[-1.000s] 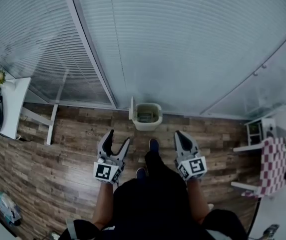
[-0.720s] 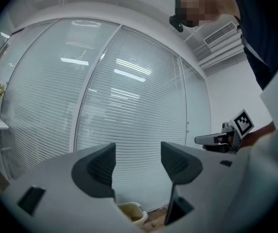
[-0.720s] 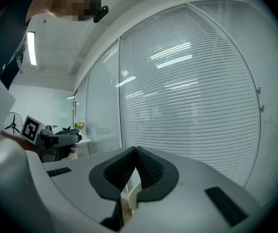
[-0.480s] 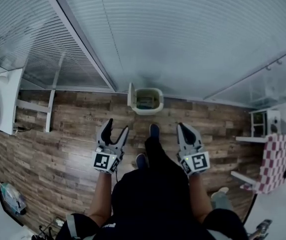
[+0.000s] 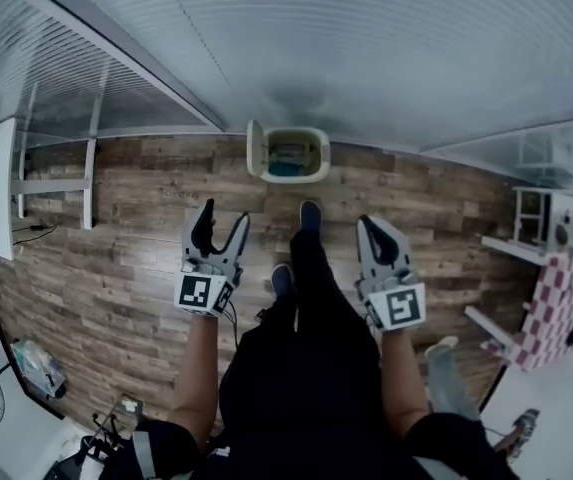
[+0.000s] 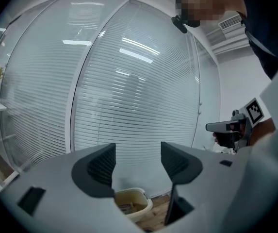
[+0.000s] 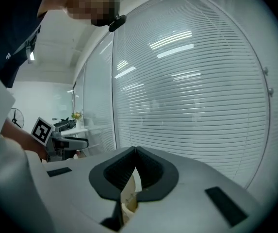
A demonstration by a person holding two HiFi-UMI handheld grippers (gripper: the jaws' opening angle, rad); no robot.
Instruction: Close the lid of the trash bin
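Left tongs (image 5: 223,218) are wide open w/ nothing between the jaws. Right tongs (image 5: 374,230) are pressed shut, also empty. Both are held out in front of the body over the wood floor (image 5: 136,208), well apart from the bin (image 5: 322,158). Bin sits ahead of the person's feet, against the wall of blinds (image 5: 366,48), w/ some trash inside. Its lid (image 5: 254,150) stands on edge along the bin's left side, so the bin is fully open & closing hasn't begun.

Step in hand looks like the approach. To do it well, the person should step closer & lower a gripper first, since neither reaches now. Left tongs are on the lid's side, so prob. the better pick. Come in from outside the lid & push its top edge over toward the right w/ one jaw; no grip needed. Ease the push near the end so the lid drops flat on the rim, not slamming or shoving the bin along the floor. Right tongs, shut, could steady the bin's right wall if it slides.
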